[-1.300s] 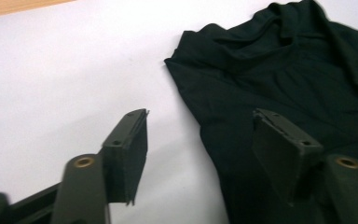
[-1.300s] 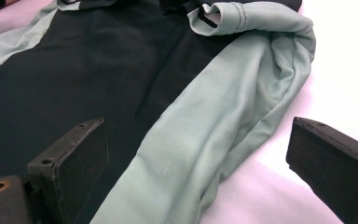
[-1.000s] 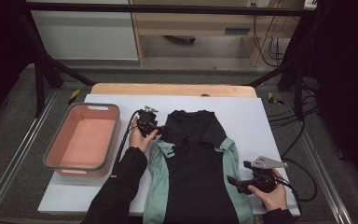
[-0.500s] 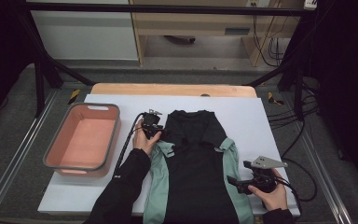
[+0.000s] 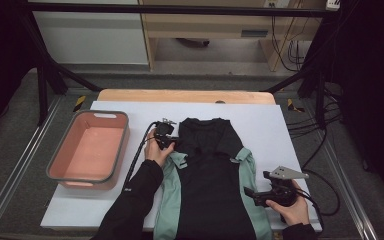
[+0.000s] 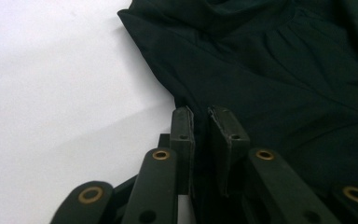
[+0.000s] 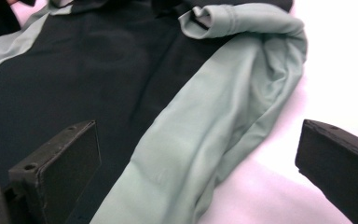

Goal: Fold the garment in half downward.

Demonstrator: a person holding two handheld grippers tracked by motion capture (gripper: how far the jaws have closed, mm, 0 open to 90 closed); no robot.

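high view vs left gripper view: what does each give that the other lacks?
The high view alone gives the layout: the pink tub left of the garment, the pale green sleeves, the right gripper with fingers apart at the garment's lower right edge, and the wooden board at the table's far edge.

The left gripper view alone gives the grip detail: the left gripper has just been closing, its fingers nearly together with a fold of dark fabric between them.

Both share the black garment on the white table and the left gripper at the garment's edge.
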